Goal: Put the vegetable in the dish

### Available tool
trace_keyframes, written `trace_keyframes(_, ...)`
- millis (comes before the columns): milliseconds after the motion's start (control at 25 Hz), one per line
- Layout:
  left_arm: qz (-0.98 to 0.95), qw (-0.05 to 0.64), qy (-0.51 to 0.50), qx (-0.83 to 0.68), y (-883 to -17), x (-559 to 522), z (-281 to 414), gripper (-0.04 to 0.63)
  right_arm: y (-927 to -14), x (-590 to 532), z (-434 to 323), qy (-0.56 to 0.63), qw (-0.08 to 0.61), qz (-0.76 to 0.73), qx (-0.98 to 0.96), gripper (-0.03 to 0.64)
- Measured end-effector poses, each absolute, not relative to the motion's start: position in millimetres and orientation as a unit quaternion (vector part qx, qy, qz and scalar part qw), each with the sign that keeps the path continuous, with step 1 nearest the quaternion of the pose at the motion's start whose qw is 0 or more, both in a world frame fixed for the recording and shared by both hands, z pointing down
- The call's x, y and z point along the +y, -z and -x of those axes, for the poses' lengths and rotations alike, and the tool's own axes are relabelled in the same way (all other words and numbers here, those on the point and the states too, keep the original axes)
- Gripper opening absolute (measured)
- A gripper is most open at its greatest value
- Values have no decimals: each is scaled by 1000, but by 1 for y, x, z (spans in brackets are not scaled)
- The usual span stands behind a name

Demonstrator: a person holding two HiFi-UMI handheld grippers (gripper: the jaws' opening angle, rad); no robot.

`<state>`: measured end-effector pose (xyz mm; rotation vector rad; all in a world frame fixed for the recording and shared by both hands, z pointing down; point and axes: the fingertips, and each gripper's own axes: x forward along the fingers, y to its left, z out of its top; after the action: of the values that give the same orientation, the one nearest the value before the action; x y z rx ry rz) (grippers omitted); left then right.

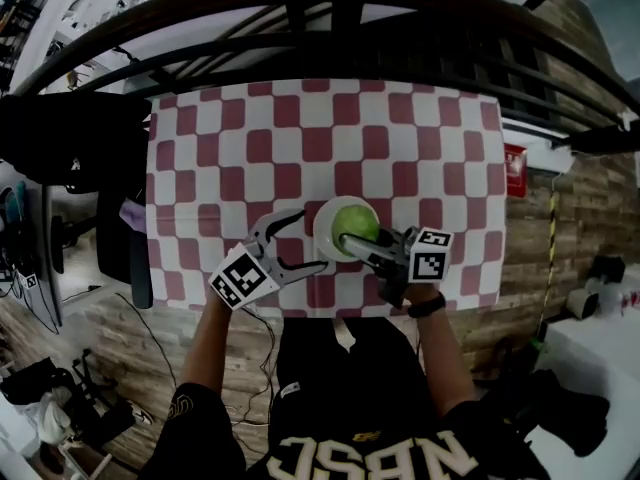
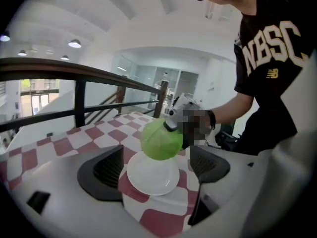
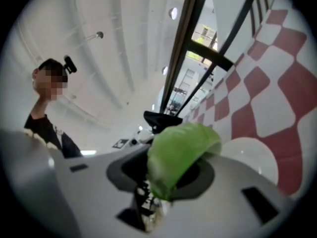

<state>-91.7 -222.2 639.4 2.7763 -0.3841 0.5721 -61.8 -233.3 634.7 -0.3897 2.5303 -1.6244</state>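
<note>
A round green cabbage (image 1: 355, 222) hangs over the white dish (image 1: 326, 230) near the front edge of the checkered table. My right gripper (image 1: 372, 245) comes in from the right and is shut on it. In the right gripper view the cabbage (image 3: 179, 151) fills the gap between the jaws, with the dish (image 3: 253, 157) beyond. My left gripper (image 1: 305, 240) stands open at the dish's left side. In the left gripper view the dish (image 2: 148, 180) lies between the two spread pads (image 2: 108, 168), and the cabbage (image 2: 161, 139) sits over its far rim. Whether the cabbage touches the dish I cannot tell.
The red-and-white checkered cloth (image 1: 300, 128) covers the whole table. A dark metal railing (image 1: 330, 28) runs along the far edge. A black bag or chair (image 1: 70, 138) stands at the left, and wooden floor with cables lies below it.
</note>
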Motion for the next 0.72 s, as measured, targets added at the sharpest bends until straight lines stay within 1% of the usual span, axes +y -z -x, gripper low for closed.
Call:
trace_keyframes(120, -967, 88, -228, -70, -638, -216, 75, 468, -633, -226, 70, 553, 55, 72, 828, 137)
trace_keyframes(240, -966, 53, -254, -9, -644, -207, 62, 486, -628, -219, 78, 572, 71, 28, 816, 137)
trace_keyframes(520, -965, 21, -254, 63, -644, -195, 42, 482, -611, -211, 77, 589, 139, -21, 796, 137)
trace_keyframes(720, -962, 26, -261, 73, -648, -196, 40, 466, -614, -212, 74, 588, 153, -19, 794, 137)
